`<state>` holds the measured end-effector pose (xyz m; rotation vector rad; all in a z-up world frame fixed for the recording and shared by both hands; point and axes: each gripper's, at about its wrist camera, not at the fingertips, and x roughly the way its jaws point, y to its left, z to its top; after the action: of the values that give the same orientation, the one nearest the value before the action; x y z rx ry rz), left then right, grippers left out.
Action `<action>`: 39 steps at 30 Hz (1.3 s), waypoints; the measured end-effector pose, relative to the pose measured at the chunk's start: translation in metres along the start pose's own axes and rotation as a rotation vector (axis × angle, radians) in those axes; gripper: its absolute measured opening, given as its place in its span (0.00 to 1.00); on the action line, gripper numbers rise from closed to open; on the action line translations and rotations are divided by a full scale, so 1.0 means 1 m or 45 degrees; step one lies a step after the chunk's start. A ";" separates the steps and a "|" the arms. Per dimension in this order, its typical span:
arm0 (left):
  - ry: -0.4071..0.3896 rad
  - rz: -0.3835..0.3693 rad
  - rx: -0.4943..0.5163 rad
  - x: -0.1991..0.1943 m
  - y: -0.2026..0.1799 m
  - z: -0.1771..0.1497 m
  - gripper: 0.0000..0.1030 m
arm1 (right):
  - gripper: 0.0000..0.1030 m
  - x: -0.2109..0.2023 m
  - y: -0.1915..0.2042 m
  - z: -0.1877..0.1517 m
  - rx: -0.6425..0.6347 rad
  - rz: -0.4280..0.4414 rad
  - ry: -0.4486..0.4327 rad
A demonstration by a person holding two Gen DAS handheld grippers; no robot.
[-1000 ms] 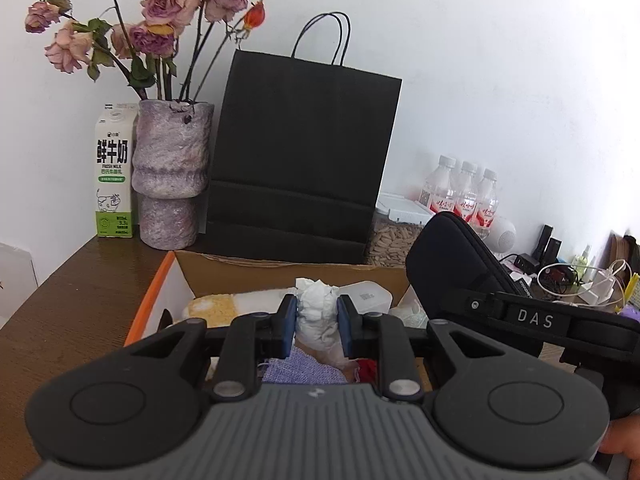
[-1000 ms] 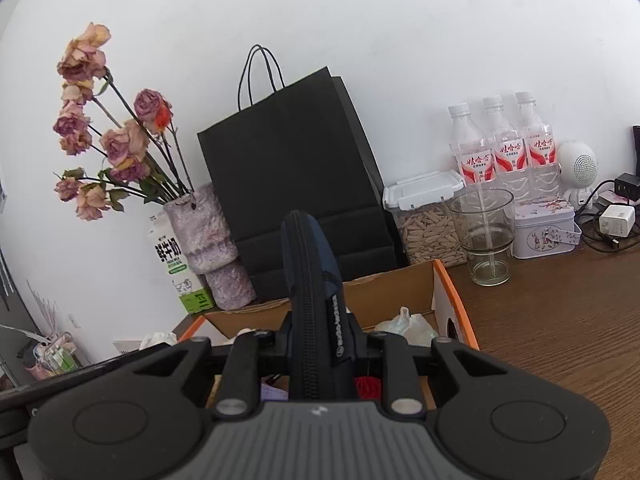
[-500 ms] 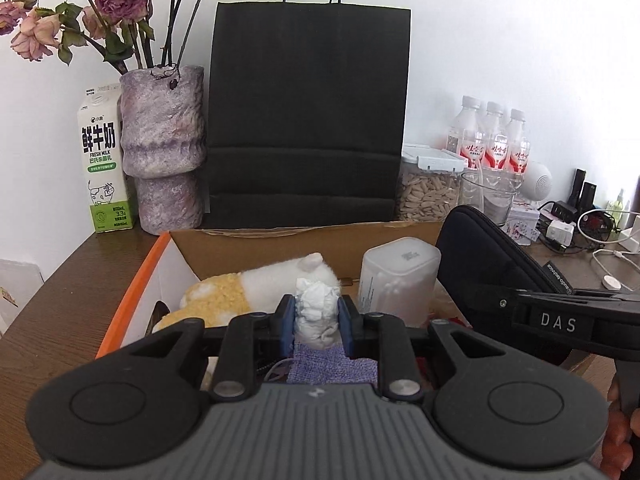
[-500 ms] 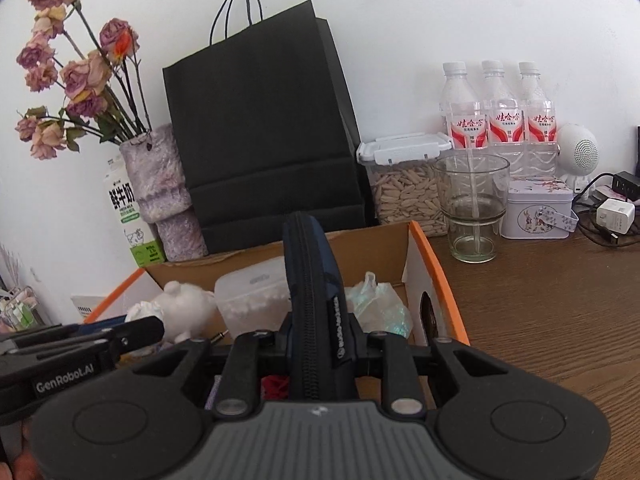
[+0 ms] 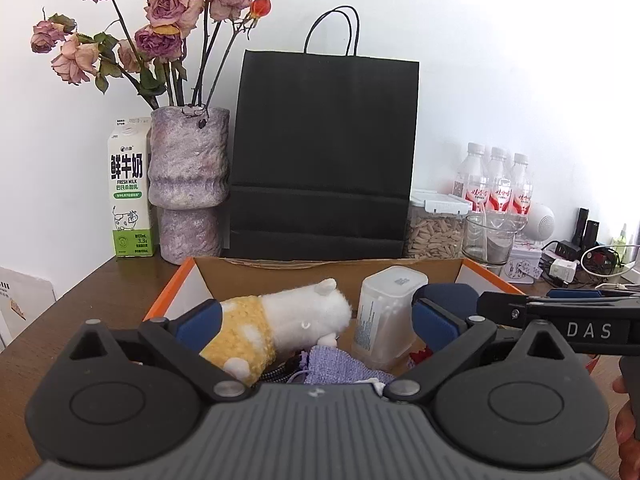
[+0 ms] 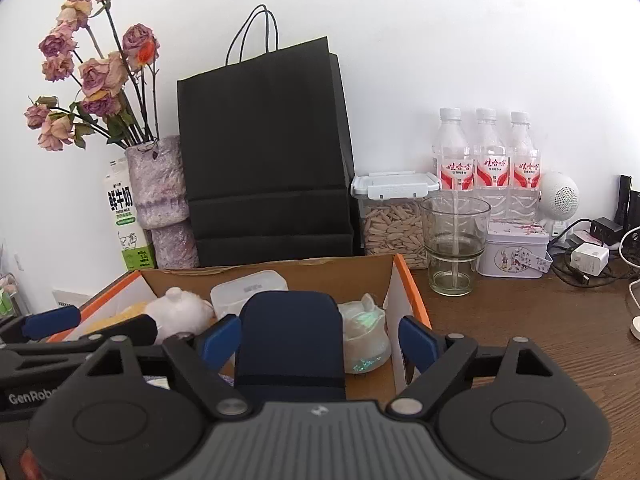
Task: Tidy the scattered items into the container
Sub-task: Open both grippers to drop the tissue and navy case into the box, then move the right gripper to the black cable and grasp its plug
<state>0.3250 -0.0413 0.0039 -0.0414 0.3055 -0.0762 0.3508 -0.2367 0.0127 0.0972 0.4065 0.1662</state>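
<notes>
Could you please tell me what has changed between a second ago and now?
Both grippers are opening. The left gripper let go of the white crumpled wad, now out of sight; the right gripper released the dark blue case, which lies between its pads in the cardboard box. The plush toy and black bag stayed.

One cardboard box (image 6: 404, 276). Inside it: one plush toy (image 5: 280, 328), one plastic tub (image 5: 386, 312), one navy case (image 6: 290, 344), one clear bag (image 6: 366, 336), one purple cloth (image 5: 332, 364). Behind it: one black paper bag (image 5: 324, 152), one vase (image 5: 186, 184), one milk carton (image 5: 128, 188), three water bottles (image 6: 486, 152), one glass (image 6: 454, 240), one seed container (image 6: 394, 220), one tin (image 6: 516, 248).
</notes>
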 end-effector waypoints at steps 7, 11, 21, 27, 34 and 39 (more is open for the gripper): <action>-0.085 0.002 -0.016 -0.021 0.004 -0.003 1.00 | 1.00 -0.017 -0.001 -0.003 -0.008 0.017 -0.068; -0.127 0.007 -0.009 -0.033 0.004 -0.007 1.00 | 1.00 -0.028 0.001 -0.007 -0.023 0.027 -0.107; -0.162 0.014 -0.028 -0.064 0.012 -0.019 1.00 | 1.00 -0.061 0.004 -0.024 -0.040 -0.031 -0.225; -0.129 0.020 -0.042 -0.079 0.017 -0.027 1.00 | 1.00 -0.077 0.007 -0.040 -0.080 -0.054 -0.209; -0.117 0.039 -0.039 -0.098 0.021 -0.038 1.00 | 1.00 -0.091 0.012 -0.056 -0.103 -0.052 -0.164; -0.086 0.057 -0.031 -0.108 0.023 -0.046 1.00 | 1.00 -0.099 0.016 -0.069 -0.123 -0.042 -0.109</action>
<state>0.2099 -0.0113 -0.0084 -0.0613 0.2397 -0.0267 0.2313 -0.2349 -0.0101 0.0025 0.3143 0.1484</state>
